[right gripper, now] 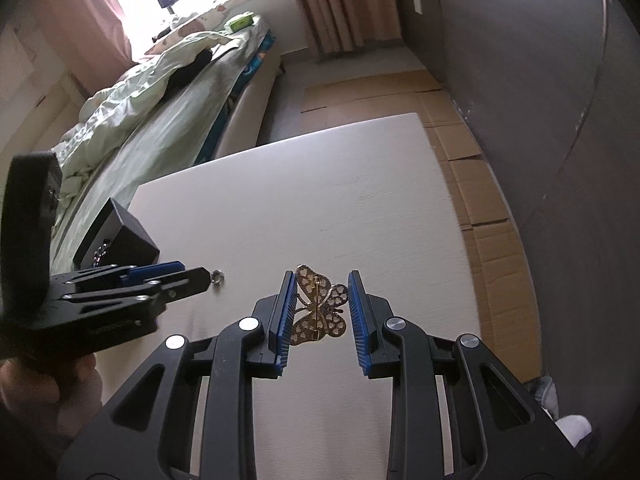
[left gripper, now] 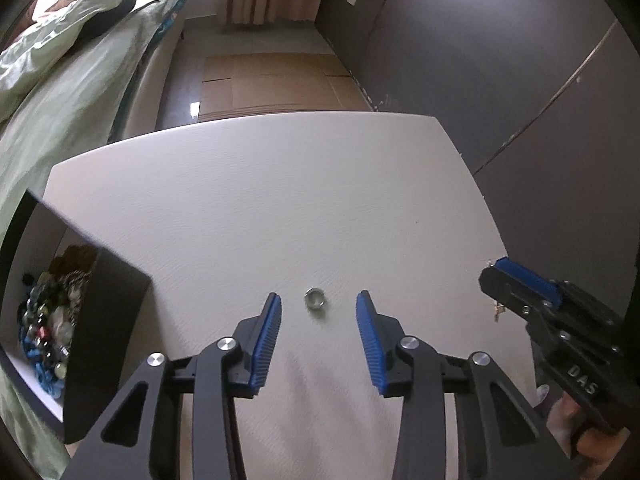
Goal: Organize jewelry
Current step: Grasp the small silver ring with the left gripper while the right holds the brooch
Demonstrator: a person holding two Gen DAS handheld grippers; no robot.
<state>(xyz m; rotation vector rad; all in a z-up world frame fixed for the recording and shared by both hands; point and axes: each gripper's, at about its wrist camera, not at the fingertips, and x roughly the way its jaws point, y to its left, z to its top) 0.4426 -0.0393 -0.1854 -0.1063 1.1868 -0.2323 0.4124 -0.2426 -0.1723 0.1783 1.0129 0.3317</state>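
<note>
A small silver ring (left gripper: 315,299) lies on the white table (left gripper: 280,200). My left gripper (left gripper: 319,296) points down at it, open, with the ring between its blue fingertips and clear of both pads. The right wrist view shows the same ring (right gripper: 217,277) just off the left gripper's (right gripper: 196,271) tips. My right gripper (right gripper: 321,274) is shut on a gold butterfly brooch (right gripper: 320,308), whose wings are pinched between the blue pads above the table. In the left wrist view the right gripper (left gripper: 494,276) comes in from the right edge.
An open black box (left gripper: 104,320) holding several beaded pieces (left gripper: 44,332) stands at the table's left edge; it also shows as the black box (right gripper: 120,240). A bed with green bedding (left gripper: 60,80) lies to the left, and flattened cardboard (left gripper: 272,84) covers the floor beyond the table.
</note>
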